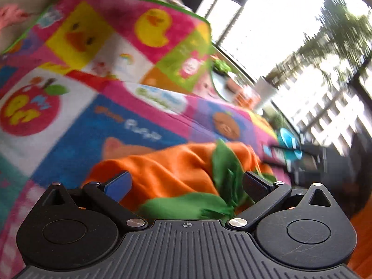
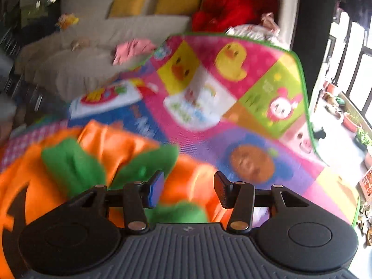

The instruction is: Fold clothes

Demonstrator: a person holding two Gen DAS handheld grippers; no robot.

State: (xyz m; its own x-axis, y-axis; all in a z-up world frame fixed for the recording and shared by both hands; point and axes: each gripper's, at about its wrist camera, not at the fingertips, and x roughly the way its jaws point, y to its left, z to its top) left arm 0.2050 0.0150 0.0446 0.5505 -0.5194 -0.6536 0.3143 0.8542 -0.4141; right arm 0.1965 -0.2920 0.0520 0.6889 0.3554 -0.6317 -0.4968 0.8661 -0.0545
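Folding barely begun: orange satin pumpkin costume with green felt leaves lies rumpled on the bright patchwork play mat
Left gripper and right gripper both released, empty, costume bunched at six o'clock beneath them

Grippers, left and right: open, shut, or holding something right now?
Left gripper: open, jaws wide over the orange garment, gripping nothing.
Right gripper: open, pads apart above the garment, nothing held.

The garment is coloured bright orange with green leaf-shaped pieces and a black cut-out shape. The play mat is patterned in pink, yellow, blue, white and purple squares with ducks, edged in green. The sofa is seen in beige, its cushions in yellow.
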